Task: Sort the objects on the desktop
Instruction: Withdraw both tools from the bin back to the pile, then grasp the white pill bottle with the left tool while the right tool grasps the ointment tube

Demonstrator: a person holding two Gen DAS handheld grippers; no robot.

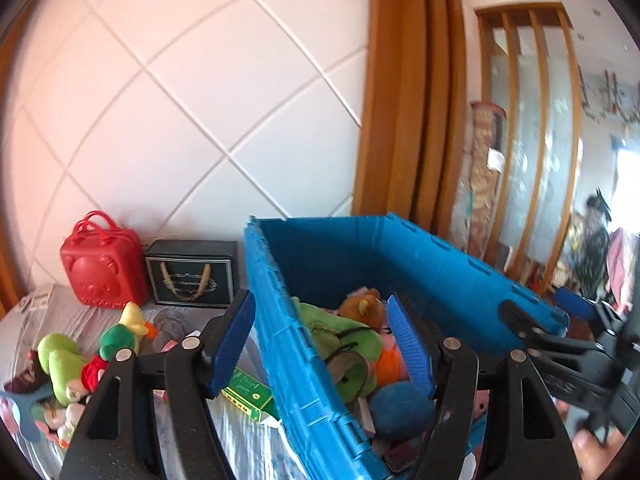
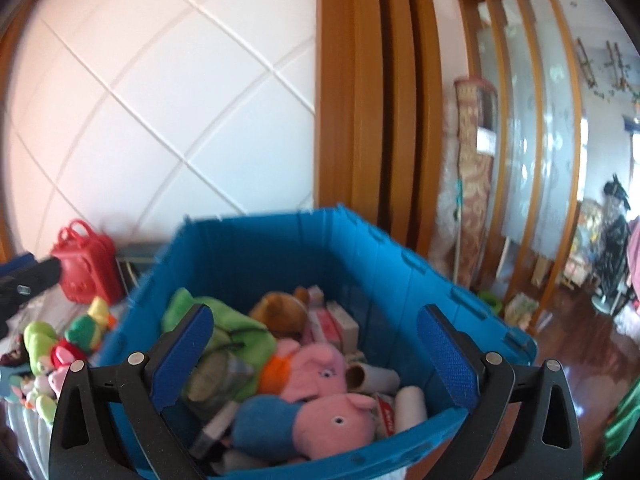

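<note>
A blue crate (image 1: 340,256) (image 2: 280,248) stands on the bed, filled with plush toys: pink pigs (image 2: 320,368), a brown bear (image 2: 280,308) and a green plush (image 1: 332,328). My left gripper (image 1: 320,340) is open and holds nothing; in its view the crate's left wall runs between its fingers. My right gripper (image 2: 316,320) hangs over the crate with its jaws wide open and nothing between the pads. It also shows at the crate's right rim in the left wrist view. One of the left gripper's fingers (image 2: 36,276) shows at the left edge of the right wrist view.
Left of the crate, on the striped cloth (image 1: 64,316), lie a duck plush (image 1: 128,328), a light green plush (image 1: 60,360) and a green carton (image 1: 248,394). A red bag (image 1: 102,264) and a black box (image 1: 192,276) stand against the white padded wall. Wooden frames and floor lie to the right.
</note>
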